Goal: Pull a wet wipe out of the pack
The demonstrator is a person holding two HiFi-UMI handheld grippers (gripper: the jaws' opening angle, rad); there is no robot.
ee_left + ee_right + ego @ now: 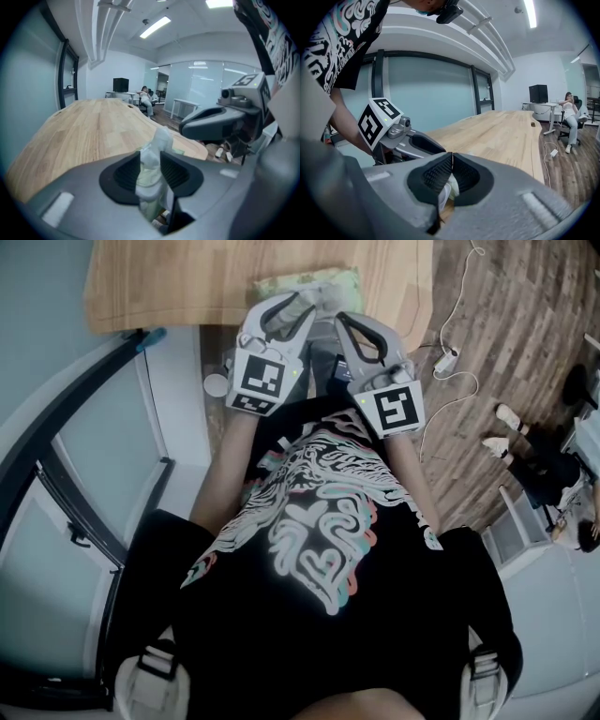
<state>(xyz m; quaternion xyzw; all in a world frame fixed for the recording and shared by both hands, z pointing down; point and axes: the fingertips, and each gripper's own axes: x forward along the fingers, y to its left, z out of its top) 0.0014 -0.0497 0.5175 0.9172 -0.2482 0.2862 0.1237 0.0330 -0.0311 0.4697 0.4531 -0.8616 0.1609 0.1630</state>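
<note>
1. Two grippers meet over the pack (309, 282), which lies just beyond their jaws at the bench's (187, 277) near edge.
2. The left gripper's (151, 161) jaws stand partly apart. The wipe (158, 140) rises between them as a twisted tuft, apparently unsqueezed.
3. The right gripper's (452, 157) jaws are closed, seemingly pinching a pale edge of the pack.
4. The pull looks unfinished. Next, the left jaws should close on the tuft and draw it away while the right jaws hold the pack.

**Q:** Where is the pack (309, 282)?
**A:** On the surface (187, 277), at its near edge, 12 o'clock from the left tool (292, 307) and right tool (359, 329).
**Q:** And the wipe (151, 164)?
**A:** Between the left tool's jaws; the right tool lies at 3 o'clock.
</note>
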